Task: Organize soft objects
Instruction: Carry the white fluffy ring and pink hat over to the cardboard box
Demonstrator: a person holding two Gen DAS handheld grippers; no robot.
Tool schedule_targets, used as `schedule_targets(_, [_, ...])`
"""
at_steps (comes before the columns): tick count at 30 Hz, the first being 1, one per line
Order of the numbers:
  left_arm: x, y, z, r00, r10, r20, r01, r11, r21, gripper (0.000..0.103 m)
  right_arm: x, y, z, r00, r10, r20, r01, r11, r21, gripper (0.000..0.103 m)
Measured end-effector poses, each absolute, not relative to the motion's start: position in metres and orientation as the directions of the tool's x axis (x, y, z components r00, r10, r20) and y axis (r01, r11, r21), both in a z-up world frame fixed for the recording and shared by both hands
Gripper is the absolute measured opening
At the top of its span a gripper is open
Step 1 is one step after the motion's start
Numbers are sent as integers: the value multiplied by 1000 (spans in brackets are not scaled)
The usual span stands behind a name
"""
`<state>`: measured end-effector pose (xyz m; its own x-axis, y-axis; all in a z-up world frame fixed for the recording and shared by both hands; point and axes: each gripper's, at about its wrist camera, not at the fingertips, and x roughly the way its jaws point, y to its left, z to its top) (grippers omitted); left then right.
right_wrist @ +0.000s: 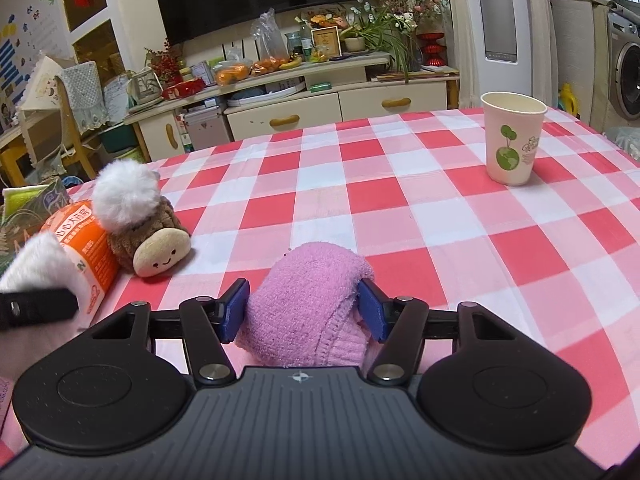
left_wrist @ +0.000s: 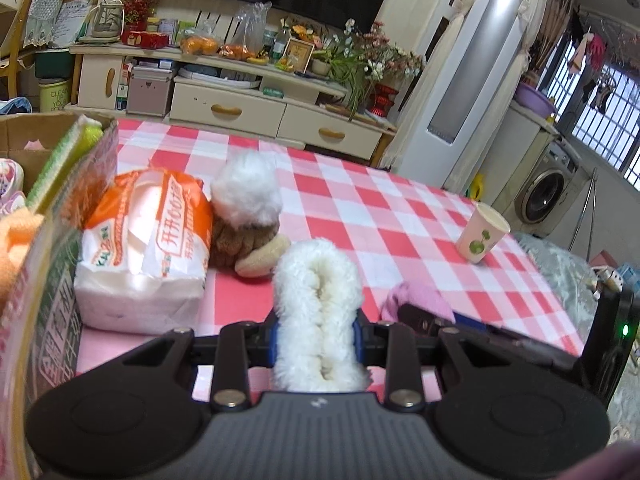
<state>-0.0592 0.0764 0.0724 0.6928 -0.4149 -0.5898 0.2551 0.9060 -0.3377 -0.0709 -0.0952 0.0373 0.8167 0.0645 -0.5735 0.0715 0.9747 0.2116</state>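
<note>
Checked tablecloth (right_wrist: 400, 208) covers the table. Cardboard box (left_wrist: 60, 216) at its left edge, tissue pack (left_wrist: 148, 248) just beside it, brown plush toy (right_wrist: 156, 240) touching the pack. Left gripper (left_wrist: 318, 336) clamps a white fluffy piece (left_wrist: 318, 300). Right gripper (right_wrist: 304, 304) straddles a pink sock (right_wrist: 308, 304) lying on the cloth, pads (right_wrist: 370, 306) touching it. Paper cup (right_wrist: 512, 140) well apart.

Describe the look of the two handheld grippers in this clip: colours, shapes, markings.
Both match: the left gripper and right gripper have black linkage arms with silver pivot bolts, blue finger pads, two round black discs and a ribbed grey body bearing a small white mark. No sleeves or cables visible.
</note>
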Motion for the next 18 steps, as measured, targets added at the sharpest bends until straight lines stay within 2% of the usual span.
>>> schedule_targets(18, [-61, 122, 98, 765, -415, -492, 208, 883, -420, 30, -95, -76, 56, 826, 93, -556, 39, 975, 220, 71])
